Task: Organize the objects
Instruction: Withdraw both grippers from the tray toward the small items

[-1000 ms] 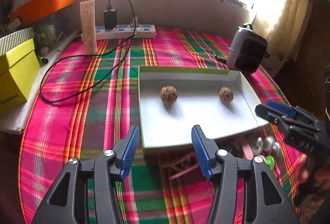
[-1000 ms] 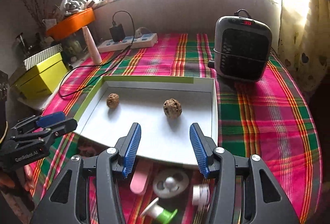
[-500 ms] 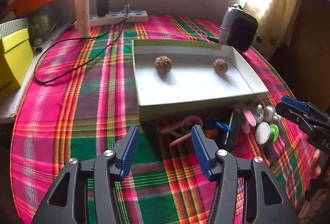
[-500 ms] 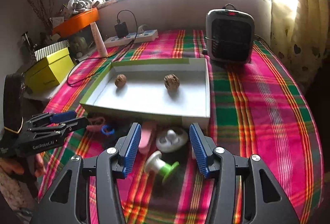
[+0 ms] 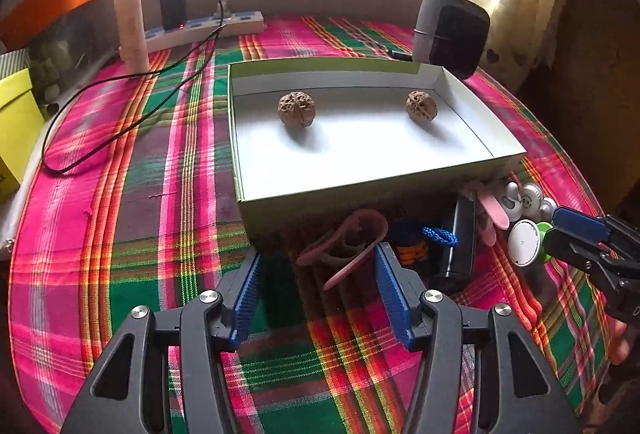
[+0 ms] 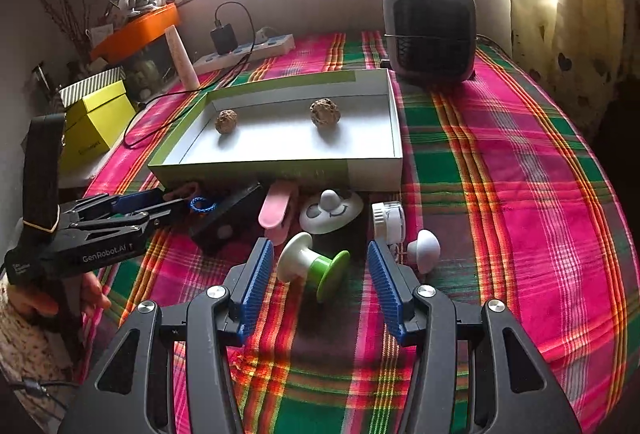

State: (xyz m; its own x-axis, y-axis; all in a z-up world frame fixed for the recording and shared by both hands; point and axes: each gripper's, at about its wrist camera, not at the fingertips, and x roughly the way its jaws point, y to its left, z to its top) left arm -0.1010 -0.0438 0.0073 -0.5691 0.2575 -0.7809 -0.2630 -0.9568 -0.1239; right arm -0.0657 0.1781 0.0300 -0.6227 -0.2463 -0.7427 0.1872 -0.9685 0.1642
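On the plaid-covered worktop (image 5: 132, 234) the left claw (image 5: 318, 292) hangs with its jaws apart and nothing between them, having just opened a little wider; just ahead of its blue pads lies a pink curved clip (image 5: 348, 238), and beyond that a blue braided loop (image 5: 440, 235) beside a black oblong block (image 5: 460, 238); all of these sit close against the near wall of the shallow white box (image 5: 248, 138), outside it; inside the box rest two walnuts, one toward the left (image 5: 297, 109) and one toward the right (image 5: 421, 106), well apart from each other, with bare white floor around them; further right, the right claw (image 6: 320, 284) is held with its jaws apart too, gripping nothing; a white-and-green spool (image 6: 312, 266) lies on its side on the cloth just ahead of the gap between the pads; past it are a pink oblong piece (image 6: 274, 212), a white round smiling-face toy (image 6: 331, 212), a small white jar (image 6: 388, 218) and a white mushroom-shaped knob (image 6: 424, 246) just beside the right pad; behind the box's far right corner stands a dark heater (image 6: 430, 34).
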